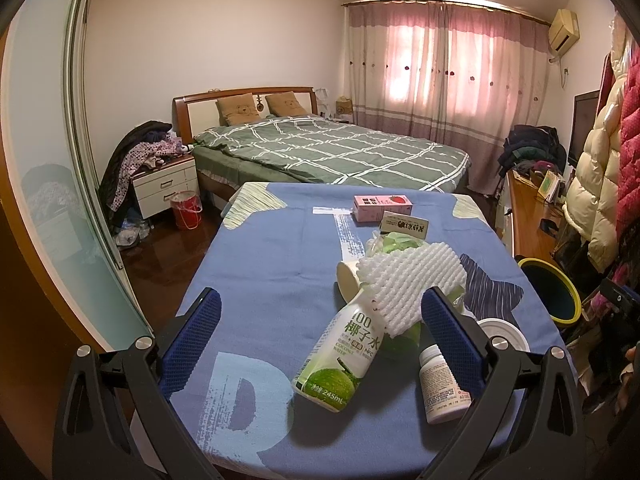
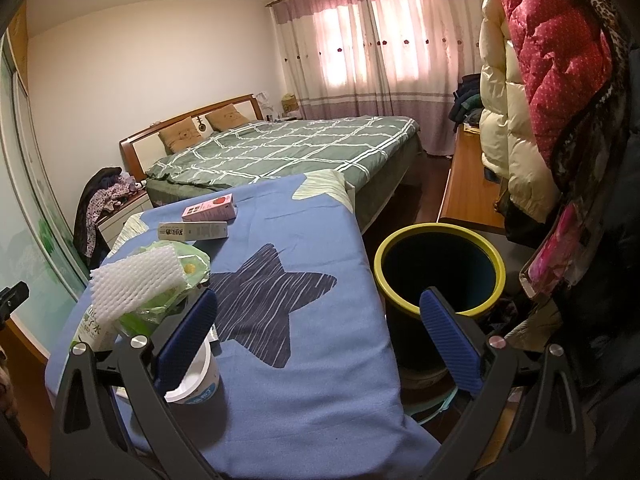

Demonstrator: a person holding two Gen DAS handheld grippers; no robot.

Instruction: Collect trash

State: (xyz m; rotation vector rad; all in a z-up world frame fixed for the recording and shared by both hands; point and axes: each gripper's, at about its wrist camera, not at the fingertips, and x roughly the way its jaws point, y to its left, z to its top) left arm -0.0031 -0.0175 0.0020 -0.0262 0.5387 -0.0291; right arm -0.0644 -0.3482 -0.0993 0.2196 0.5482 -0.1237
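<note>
A coconut-water bottle lies on the blue cloth among foam netting, a pill bottle and cartons. The left gripper hangs spread wide and empty over the bottle. The right gripper, equally wide and empty, straddles the table edge beside the bin.

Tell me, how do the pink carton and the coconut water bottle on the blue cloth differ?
The pink strawberry carton is a flat-sided box; the coconut water bottle is round, white and green. The carton sits at the table's far end, apart from the pile; the bottle lies near the left gripper, its top under white foam netting. Both lie on their sides on the blue tablecloth.
</note>
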